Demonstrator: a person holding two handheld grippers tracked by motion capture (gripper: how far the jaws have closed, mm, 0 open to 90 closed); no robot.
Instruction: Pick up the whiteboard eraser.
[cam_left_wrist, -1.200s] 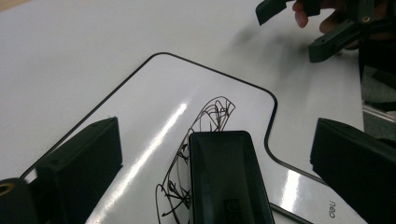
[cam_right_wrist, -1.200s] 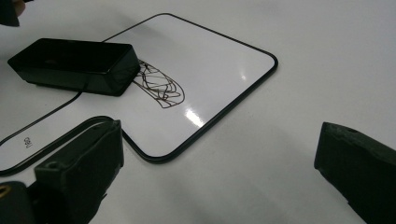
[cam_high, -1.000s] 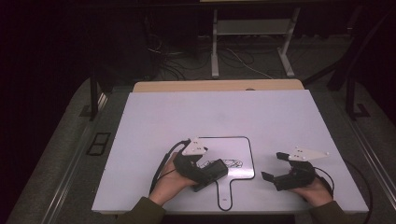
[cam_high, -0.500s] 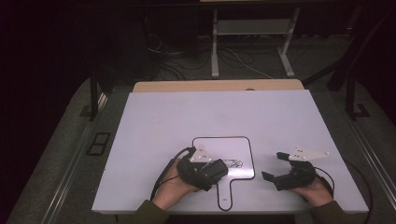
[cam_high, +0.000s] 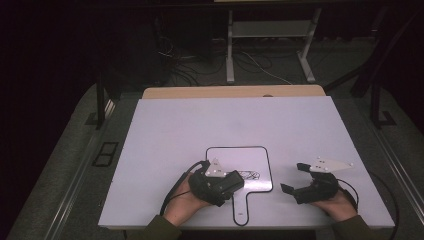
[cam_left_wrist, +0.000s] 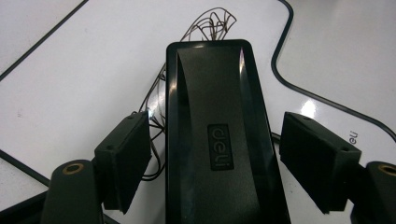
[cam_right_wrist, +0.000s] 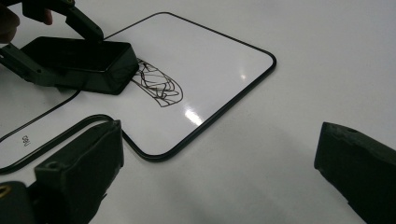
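Glossy black plastic eraser (cam_left_wrist: 217, 135)

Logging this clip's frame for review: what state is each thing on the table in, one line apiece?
Black rectangular eraser block: lying flat on the board, between the left jaws, gaps both sides.
Small white paddle-shaped whiteboard: flat on the table, scribble unerased.
Black marker scribble: intact, beside the eraser's end.
Left hand-held gripper: jaws have just been closing, not yet pressing.
Right hand-held gripper: open, empty.

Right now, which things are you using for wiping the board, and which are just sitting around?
In use: black eraser between the left gripper jaws, which have just been closing; small whiteboard; scribble.

Sitting around: right gripper, open, idle; white table; floor cables.
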